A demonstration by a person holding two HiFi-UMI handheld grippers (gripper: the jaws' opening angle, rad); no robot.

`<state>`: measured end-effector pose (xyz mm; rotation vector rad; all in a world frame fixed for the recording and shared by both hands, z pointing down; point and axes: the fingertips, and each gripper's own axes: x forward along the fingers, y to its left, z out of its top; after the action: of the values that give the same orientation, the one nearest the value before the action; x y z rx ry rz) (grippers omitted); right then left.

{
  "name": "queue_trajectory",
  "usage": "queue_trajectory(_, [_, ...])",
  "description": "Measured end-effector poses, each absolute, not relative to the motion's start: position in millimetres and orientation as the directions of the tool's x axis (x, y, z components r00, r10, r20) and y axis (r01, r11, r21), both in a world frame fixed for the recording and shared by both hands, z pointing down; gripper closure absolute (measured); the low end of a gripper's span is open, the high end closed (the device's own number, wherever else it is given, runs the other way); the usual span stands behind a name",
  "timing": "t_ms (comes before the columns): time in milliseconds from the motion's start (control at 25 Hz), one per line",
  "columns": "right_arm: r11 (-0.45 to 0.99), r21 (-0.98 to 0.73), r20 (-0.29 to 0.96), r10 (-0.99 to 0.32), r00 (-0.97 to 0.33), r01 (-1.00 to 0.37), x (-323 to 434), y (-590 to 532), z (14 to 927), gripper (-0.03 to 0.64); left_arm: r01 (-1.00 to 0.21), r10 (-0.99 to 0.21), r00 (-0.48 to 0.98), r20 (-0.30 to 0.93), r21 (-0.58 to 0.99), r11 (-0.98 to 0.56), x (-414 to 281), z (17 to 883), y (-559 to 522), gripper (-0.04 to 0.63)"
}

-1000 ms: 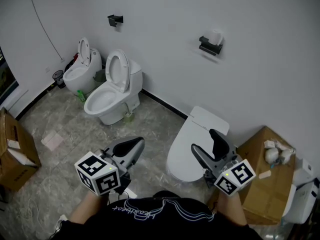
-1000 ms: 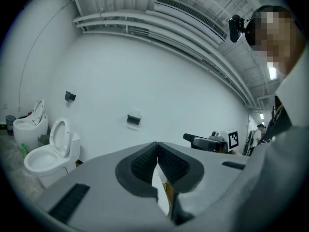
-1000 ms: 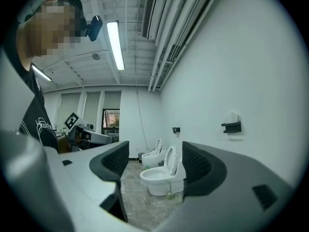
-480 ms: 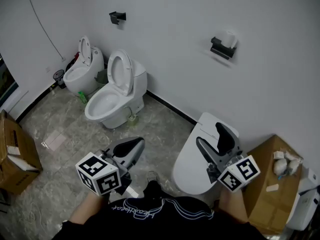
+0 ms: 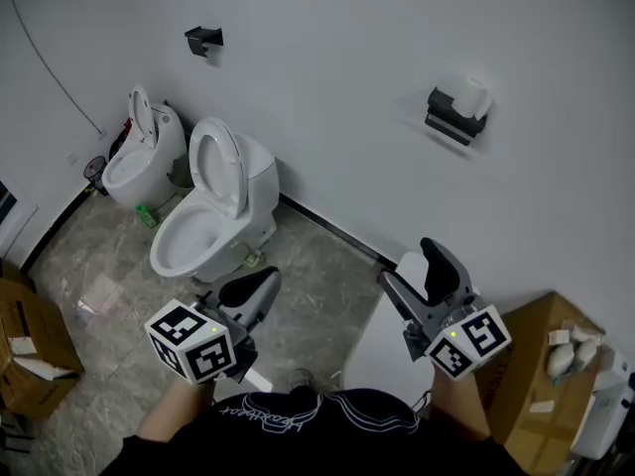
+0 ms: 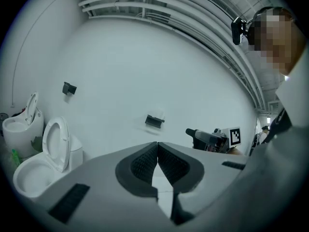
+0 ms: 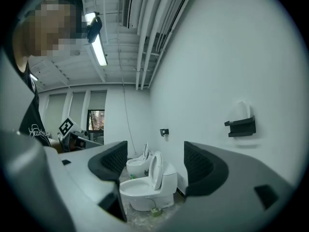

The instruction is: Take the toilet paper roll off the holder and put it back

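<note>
Left tongs [image 6: 157, 146] are pinched shut w/ nothing in them. Right tongs [image 5: 410, 266] have just been opening and are spread wide, also empty, you just see floor and toilets thru the gap. Both are held low in front of the person and well apart from the toilet paper roll [image 5: 474, 95], which sits up on the black holder [image 5: 451, 117] on the white wall [image 5: 337, 87], untouched. So imo this is only the approach and the grab isn't started. To do it well I'd go in w/ the right since it's already wide: raise it to roll height, come at it level so the pads sit on either side of the roll rather than the holder, then squeeze gently bc the thing is prob soft and will squash, and lift up before pulling away from the wall. Can't tell from here if a bar runs thru the core or if it just rests on the ledge — worth checking first. The closed toilet [image 5: 382, 340] is right under the right hand and a cardboard box [image 5: 536, 385] is just beside it, so mind your footing. Writing-wise, not much: the marker cubes [image 5: 190, 342] only have b/w square patterns, there's a cursive print on the black shirt [image 5: 268, 422] I can't read, and no brand visible on anything else.
</note>
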<state>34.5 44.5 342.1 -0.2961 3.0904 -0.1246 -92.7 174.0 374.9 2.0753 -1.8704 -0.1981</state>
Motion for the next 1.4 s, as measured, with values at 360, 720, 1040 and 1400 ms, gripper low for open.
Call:
queue_trajectory(360, [0.969, -0.077, -0.015, -0.236, -0.972, -0.235, 1, -27, 336, 0.261, -0.933, -0.977, 0.191, 0.098, 0.328, -0.15, -129, 362, 84, 0.589])
queue_trajectory(720, [0.943, -0.05, -0.015, -0.331, -0.944, -0.33, -8, -78, 327, 0.258, -0.91, -0.94, 0.327, 0.093, 0.299, -0.287, -137, 357, 14, 0.59])
queue_trajectory(1040, [0.9, -0.044, -0.025, -0.436, -0.9, -0.435, -20, -149, 308, 0.259, -0.862, -0.887, 0.453, 0.086, 0.294, -0.412, -157, 346, -84, 0.589])
queue_trajectory(1400, [0.806, -0.003, -0.027, -0.591, -0.806, -0.591, -21, -247, 283, 0.261, -0.778, -0.798, 0.599, 0.063, 0.285, -0.561, -162, 330, -195, 0.589])
